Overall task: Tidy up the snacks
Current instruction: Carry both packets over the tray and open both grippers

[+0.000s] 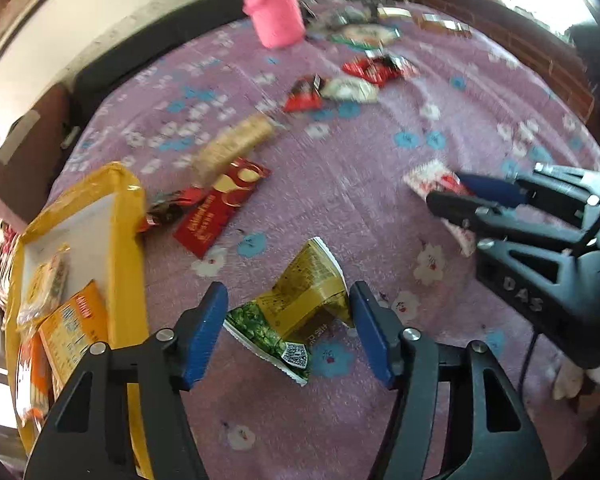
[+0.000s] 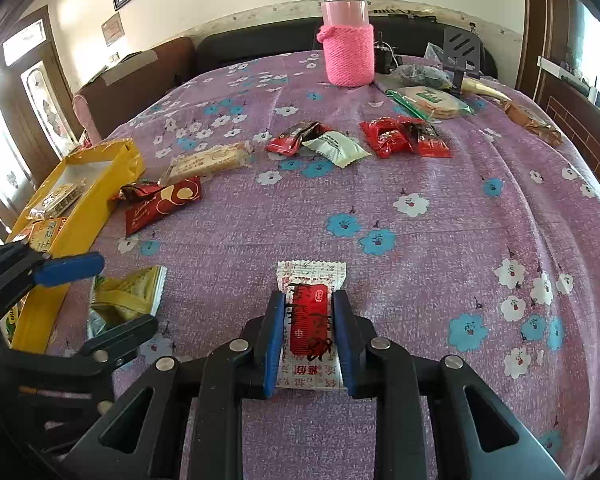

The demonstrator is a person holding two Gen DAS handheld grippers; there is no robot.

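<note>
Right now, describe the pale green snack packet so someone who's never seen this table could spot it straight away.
Start at the pink knitted bottle at the far edge of the purple flowered tablecloth and come toward the table's middle. The pale green packet lies there in a row of wrappers, touching a red packet on its left. It is the only light, mint-coloured one; its neighbours are red.

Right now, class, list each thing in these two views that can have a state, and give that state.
Left gripper: open, astride the green-yellow packet, which is crumpled.
Right gripper: shut on the white-red packet.
Yellow box: open, snacks inside.
Pink-sleeved bottle: upright, capped.
Tablecloth: spread, wrinkled.
</note>
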